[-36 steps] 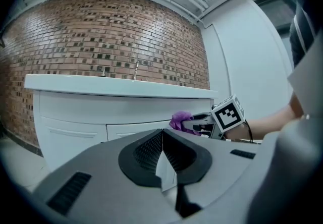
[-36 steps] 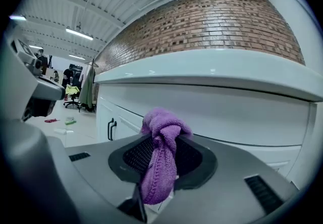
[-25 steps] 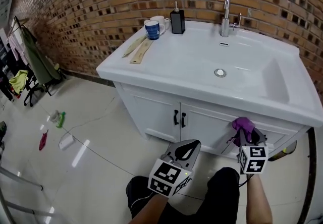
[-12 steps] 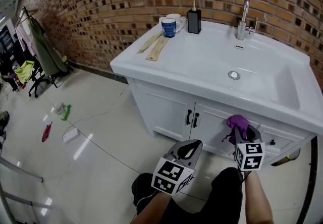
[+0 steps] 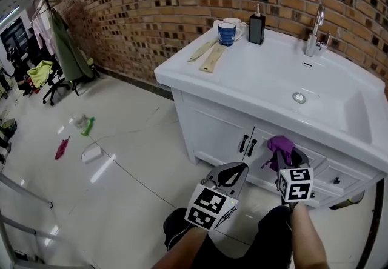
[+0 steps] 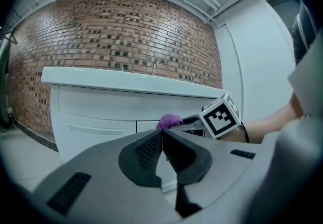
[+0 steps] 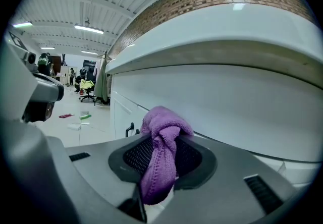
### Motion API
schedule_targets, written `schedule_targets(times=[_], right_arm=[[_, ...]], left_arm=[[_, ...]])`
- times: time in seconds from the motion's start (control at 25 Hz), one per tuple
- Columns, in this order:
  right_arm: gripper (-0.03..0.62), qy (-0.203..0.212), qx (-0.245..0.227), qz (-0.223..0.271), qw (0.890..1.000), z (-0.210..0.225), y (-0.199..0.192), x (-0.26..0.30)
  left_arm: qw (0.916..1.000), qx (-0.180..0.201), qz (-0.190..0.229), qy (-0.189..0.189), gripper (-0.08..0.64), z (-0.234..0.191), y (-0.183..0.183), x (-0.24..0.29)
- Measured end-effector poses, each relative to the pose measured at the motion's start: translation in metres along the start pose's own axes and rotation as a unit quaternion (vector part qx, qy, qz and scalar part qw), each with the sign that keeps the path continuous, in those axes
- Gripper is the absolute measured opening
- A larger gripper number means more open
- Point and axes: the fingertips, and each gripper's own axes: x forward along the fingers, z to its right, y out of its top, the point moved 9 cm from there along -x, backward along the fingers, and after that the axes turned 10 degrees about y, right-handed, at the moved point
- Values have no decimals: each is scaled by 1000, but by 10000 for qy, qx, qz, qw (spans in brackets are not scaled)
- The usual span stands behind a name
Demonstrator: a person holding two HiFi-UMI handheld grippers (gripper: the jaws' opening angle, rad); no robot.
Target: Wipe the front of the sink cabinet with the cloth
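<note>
Holding the purple cloth (image 5: 279, 146) close to the cabinet front (image 5: 212, 128), the right gripper (image 5: 286, 162) has its jaws clamped on it, bunched end forward for wiping; the left gripper (image 5: 229, 176) hangs nearer, jaws together, empty.

No words, labels, brand names or numbers can be read anywhere here.

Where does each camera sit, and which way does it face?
Head view: on the person's head, looking down at the sink cabinet; both forearms, left claw and right claw show.
Left gripper view: on the left claw, facing the cabinet front past its shut jaws; the right forearm shows.
Right gripper view: on the right claw, near the cabinet front, jaws shut on the purple cloth.
Shared: all three show the cloth.
</note>
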Motion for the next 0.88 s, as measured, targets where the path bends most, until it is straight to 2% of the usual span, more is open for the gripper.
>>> schedule_targets(times=[0.6,0.88], right_arm=[[110,494,-216,14,9985,-44,28,56],[110,732,-304,16,9969,-65,40,84]], left_arm=[[9992,-85,-39,390,5,-46,-8,-24],[9981,-10,7,608,5,-72,-5,-33]])
